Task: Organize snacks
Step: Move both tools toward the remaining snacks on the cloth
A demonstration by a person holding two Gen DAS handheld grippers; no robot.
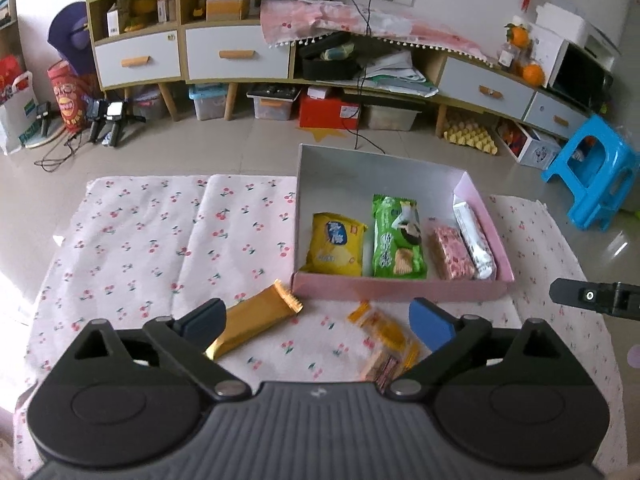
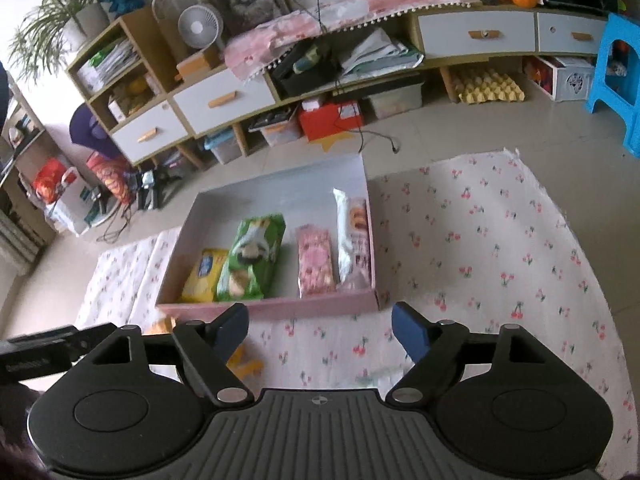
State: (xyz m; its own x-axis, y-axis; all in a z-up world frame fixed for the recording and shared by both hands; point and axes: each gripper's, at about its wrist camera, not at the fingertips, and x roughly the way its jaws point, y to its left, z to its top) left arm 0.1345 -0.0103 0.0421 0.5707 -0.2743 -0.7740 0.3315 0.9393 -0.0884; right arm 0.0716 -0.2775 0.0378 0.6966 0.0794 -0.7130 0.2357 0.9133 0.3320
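Snacks fill a pink box (image 1: 400, 290) on a cherry-print cloth (image 1: 140, 240): yellow pack (image 1: 334, 246), green pack (image 1: 396, 240), pink bar (image 1: 450, 254) and white pack (image 1: 474, 238) side by side. Left gripper (image 1: 316, 318) hangs released over a gold bar (image 1: 250, 324) and an orange packet (image 1: 386, 342) outside the box.

Right gripper (image 2: 320, 328), from its own view, spreads empty before the box's near wall (image 2: 280, 306).

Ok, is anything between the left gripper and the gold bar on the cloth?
Nothing visible. The gold bar lies bare on the cloth just ahead of the open left gripper, beside the orange packet. Only the pink box's low front wall stands beyond.
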